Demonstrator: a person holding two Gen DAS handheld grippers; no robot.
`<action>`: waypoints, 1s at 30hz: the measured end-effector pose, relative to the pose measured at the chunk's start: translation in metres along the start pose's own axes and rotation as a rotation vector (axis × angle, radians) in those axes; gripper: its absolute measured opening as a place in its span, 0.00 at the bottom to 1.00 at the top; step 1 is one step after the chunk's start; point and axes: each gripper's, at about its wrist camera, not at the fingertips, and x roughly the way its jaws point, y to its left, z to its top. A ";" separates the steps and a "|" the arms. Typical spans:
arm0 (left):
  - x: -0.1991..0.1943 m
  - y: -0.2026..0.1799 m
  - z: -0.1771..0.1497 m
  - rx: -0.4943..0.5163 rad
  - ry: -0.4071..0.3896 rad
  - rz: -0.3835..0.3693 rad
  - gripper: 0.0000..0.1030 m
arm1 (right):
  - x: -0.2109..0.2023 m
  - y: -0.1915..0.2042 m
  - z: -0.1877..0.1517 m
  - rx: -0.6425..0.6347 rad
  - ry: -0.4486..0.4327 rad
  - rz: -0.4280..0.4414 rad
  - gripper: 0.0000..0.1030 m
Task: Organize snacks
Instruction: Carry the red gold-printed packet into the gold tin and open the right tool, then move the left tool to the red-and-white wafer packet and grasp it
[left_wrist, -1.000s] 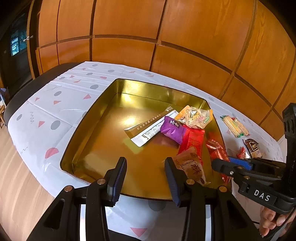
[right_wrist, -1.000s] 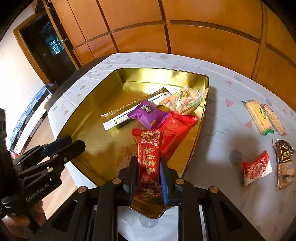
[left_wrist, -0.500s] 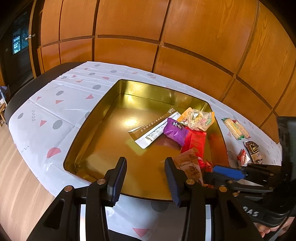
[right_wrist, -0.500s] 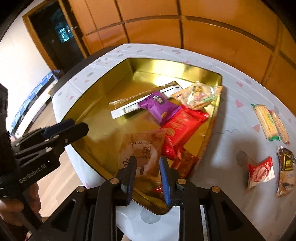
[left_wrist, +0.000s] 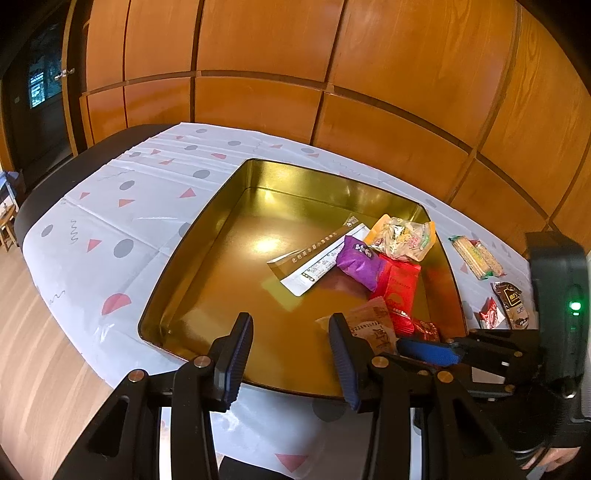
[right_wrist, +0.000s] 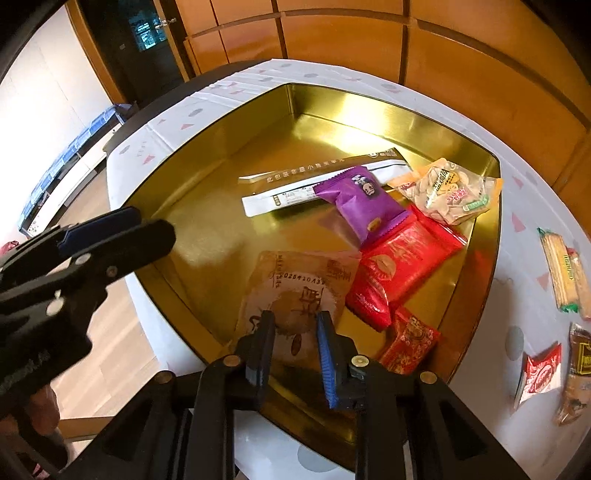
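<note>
The right tool (right_wrist: 293, 343), pressed together and holding nothing, hides part of the beige packet (right_wrist: 295, 291); the left tool (left_wrist: 291, 354) is spread.

The beige snack packet (right_wrist: 295, 291) bears a printed date reading roughly "2025 10 13".

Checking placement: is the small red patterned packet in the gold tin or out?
In. The small red patterned packet lies on the floor of the gold tin, in its near corner.

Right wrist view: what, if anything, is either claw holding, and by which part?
Nothing. The right claw hovers, nearly shut, above the beige snack packet in the gold metal tin; the left claw is open and empty.
</note>
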 end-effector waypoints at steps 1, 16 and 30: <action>0.000 0.000 0.000 -0.001 0.001 0.000 0.42 | -0.004 -0.001 -0.002 0.004 -0.015 0.001 0.23; -0.006 -0.018 -0.001 0.053 -0.003 -0.021 0.42 | -0.070 -0.025 -0.019 0.058 -0.204 -0.091 0.29; -0.012 -0.042 -0.005 0.135 -0.015 -0.035 0.42 | -0.097 -0.063 -0.041 0.136 -0.244 -0.158 0.43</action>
